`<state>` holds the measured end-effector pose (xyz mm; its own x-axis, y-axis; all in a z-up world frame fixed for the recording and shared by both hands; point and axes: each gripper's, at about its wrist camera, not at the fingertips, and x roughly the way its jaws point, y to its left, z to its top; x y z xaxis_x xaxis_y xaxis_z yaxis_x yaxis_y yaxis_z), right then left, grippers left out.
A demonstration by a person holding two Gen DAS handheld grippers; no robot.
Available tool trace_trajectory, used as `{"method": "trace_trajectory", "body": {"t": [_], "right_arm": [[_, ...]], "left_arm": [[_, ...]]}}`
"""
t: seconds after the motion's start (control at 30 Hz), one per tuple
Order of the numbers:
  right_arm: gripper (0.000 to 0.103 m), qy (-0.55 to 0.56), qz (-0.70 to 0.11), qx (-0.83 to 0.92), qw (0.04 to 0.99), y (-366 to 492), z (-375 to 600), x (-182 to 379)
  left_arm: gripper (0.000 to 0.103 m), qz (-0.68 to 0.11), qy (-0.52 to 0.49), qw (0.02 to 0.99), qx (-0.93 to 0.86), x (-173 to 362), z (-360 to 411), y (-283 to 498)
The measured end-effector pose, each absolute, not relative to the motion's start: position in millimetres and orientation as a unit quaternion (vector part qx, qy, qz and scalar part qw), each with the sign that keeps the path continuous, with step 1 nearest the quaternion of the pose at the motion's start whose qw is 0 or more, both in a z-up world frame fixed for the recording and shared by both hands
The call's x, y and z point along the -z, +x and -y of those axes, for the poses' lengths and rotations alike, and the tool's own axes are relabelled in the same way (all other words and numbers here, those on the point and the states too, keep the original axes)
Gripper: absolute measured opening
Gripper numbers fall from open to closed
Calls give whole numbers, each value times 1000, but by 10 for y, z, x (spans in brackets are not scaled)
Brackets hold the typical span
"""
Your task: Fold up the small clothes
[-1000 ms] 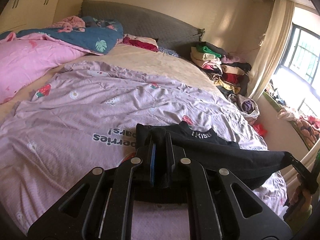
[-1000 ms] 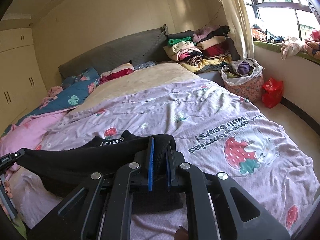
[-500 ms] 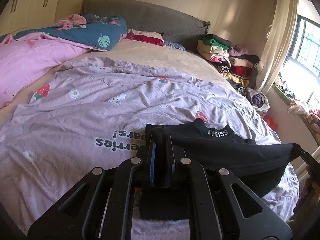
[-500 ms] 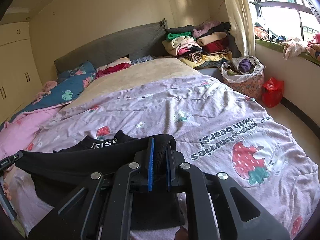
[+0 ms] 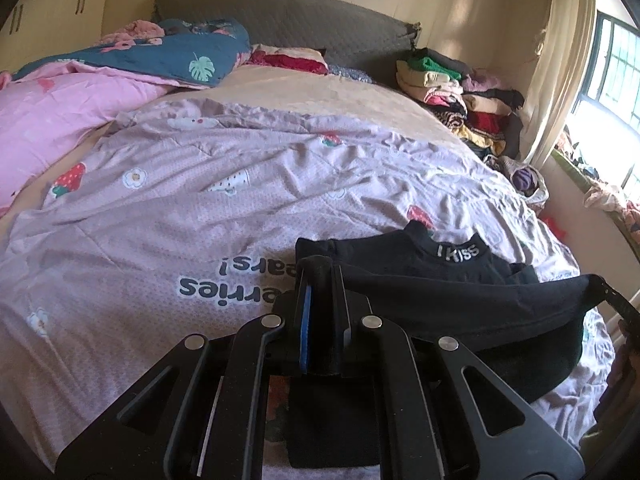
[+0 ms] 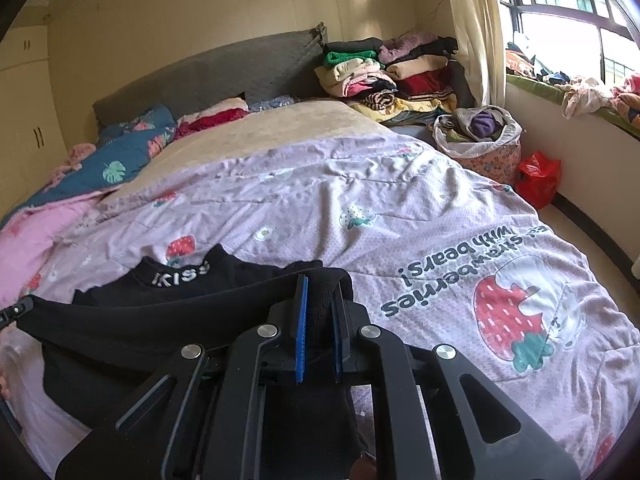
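Observation:
A small black top (image 5: 452, 292) with "I KISS" in white on its collar lies partly on the lilac strawberry quilt (image 5: 200, 200). My left gripper (image 5: 320, 276) is shut on its left hem corner. My right gripper (image 6: 320, 284) is shut on the other hem corner of the black top (image 6: 168, 312). The hem is stretched taut between the two and held over the garment's body, while the collar end rests on the quilt (image 6: 400, 208). The right gripper's tip (image 5: 618, 304) shows at the edge of the left wrist view.
A pink duvet (image 5: 52, 120) and a blue leaf-print blanket (image 5: 180, 56) lie at the bed's far left. Stacked folded clothes (image 6: 380, 76) sit by the headboard. A floral basket of laundry (image 6: 480, 140) and a red bag (image 6: 538, 178) stand on the floor beside the window.
Both grippers have moved forward and down over the bed with the stretched hem. The collar end has slid farther up the quilt and more of the top now lies flat.

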<state>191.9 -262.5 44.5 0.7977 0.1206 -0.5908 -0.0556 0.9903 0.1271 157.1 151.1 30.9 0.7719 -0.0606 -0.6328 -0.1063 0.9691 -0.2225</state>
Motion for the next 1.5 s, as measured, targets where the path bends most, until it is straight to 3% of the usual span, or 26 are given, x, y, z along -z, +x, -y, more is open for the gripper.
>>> {"method": "trace_trajectory", "body": {"t": [0.3, 0.43, 0.63, 0.83, 0.97, 1.13, 1.2, 1.27, 1.3, 1.33, 1.37, 1.4, 1.47, 1.5], "right_arm": [[12, 40, -327, -34, 944, 1995, 2570, -267], [32, 33, -323, -27, 945, 1964, 2564, -262], [43, 36, -311, -26, 949, 1862, 2576, -282], [56, 39, -296, -38, 954, 1719, 2546, -343], [70, 36, -288, -51, 955, 1623, 2482, -382], [72, 27, -288, -71, 955, 1529, 2363, -412], [72, 16, -290, -80, 954, 1494, 2282, -411], [58, 6, -300, -96, 949, 1476, 2197, -394], [39, 2, -305, -101, 947, 1469, 2167, -374], [27, -3, -311, -106, 944, 1466, 2126, -352], [17, -10, -322, -119, 939, 1469, 2069, -316], [13, -16, -330, -125, 936, 1468, 2020, -290], [11, -34, -346, -123, 930, 1480, 1930, -224], [10, -45, -356, -117, 926, 1501, 1890, -172]], "left_arm": [[5, -347, -111, 931, -14, -227, -1461, 1608], [7, -343, -99, 934, -19, -254, -1429, 1595], [17, -337, -95, 937, -18, -317, -1403, 1551], [49, -328, -90, 940, -15, -383, -1349, 1491], [72, -317, -87, 944, -11, -468, -1321, 1415], [82, -310, -80, 947, 6, -538, -1244, 1302], [82, -312, -79, 947, 20, -540, -1193, 1249], [75, -328, -69, 942, 28, -499, -1122, 1240], [60, -340, -69, 937, 41, -451, -1072, 1250], [52, -350, -71, 933, 55, -403, -1033, 1265], [37, -358, -70, 929, 62, -355, -998, 1283], [23, -372, -64, 923, 74, -276, -933, 1314], [8, -393, -59, 913, 88, -155, -853, 1362], [6, -404, -57, 908, 93, -79, -818, 1388]]}}
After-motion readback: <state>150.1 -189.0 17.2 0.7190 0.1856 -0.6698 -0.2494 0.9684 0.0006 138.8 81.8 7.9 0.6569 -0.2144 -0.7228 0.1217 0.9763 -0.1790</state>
